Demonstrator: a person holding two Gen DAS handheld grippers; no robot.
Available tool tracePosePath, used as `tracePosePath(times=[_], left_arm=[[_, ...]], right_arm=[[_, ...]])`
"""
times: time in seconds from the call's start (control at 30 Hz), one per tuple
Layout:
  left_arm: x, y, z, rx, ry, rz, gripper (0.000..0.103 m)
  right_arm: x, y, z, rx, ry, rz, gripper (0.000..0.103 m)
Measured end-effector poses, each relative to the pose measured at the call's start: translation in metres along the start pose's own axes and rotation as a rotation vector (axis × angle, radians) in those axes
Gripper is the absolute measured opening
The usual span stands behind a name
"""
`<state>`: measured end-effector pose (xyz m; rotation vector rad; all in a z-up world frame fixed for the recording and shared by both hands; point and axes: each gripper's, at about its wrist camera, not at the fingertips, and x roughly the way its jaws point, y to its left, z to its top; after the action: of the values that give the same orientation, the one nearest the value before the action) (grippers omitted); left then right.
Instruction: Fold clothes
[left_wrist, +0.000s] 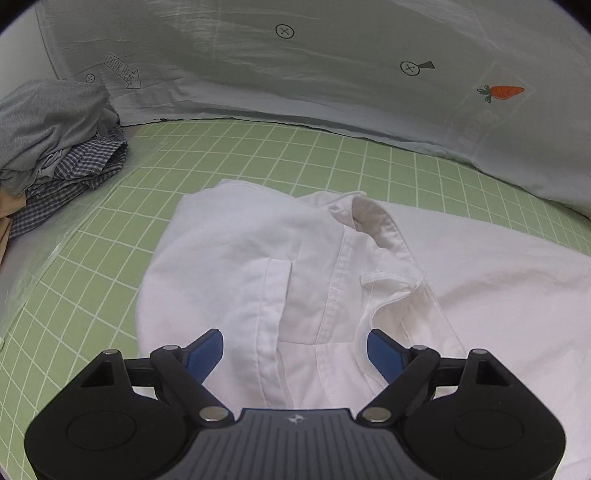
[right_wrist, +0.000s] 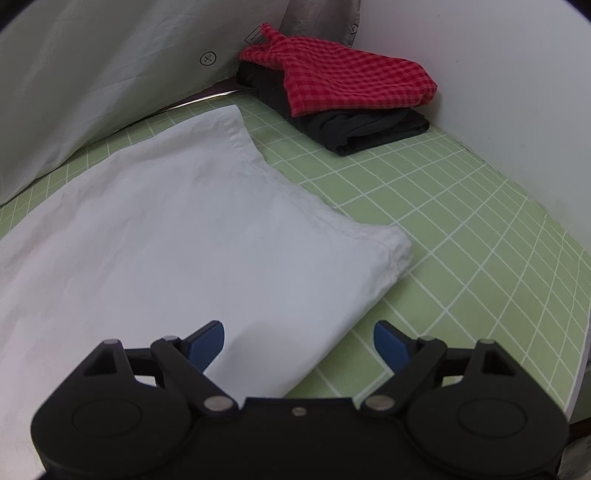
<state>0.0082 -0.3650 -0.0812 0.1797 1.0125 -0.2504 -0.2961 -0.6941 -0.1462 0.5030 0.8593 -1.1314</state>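
Where the green gridded cutting mat (right_wrist: 461, 221) lies bare toward its right edge, the smooth white cotton collared shirt (left_wrist: 258, 258) lies spread mid-mat, between crumpled grey and blue-check clothes (left_wrist: 55, 147) and a folded red gingham stack (right_wrist: 343, 81). The left gripper (left_wrist: 295, 350) and right gripper (right_wrist: 299, 343) hover over the shirt, fingers spread, grasping nothing.

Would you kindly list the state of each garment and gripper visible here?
white shirt: lying on the green mat, partly folded, collar up
left gripper: open, empty
right gripper: open, empty
red checked garment: folded, atop black garment
grey garment: crumpled, atop blue checked garment
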Motion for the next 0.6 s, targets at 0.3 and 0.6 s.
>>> tracePosePath(times=[0.3,0.6], left_arm=[[0.031,-0.044,-0.006,0.132,0.07,-0.005,0.089],[0.047,-0.056,-0.007,0.167,0.104,0.045,0.095]], right_arm=[[0.006,0.003,0.004,-0.036,-0.018,-0.071,0.089],[0.005,-0.003,0.031,-0.11,-0.173,-0.099,0.1]])
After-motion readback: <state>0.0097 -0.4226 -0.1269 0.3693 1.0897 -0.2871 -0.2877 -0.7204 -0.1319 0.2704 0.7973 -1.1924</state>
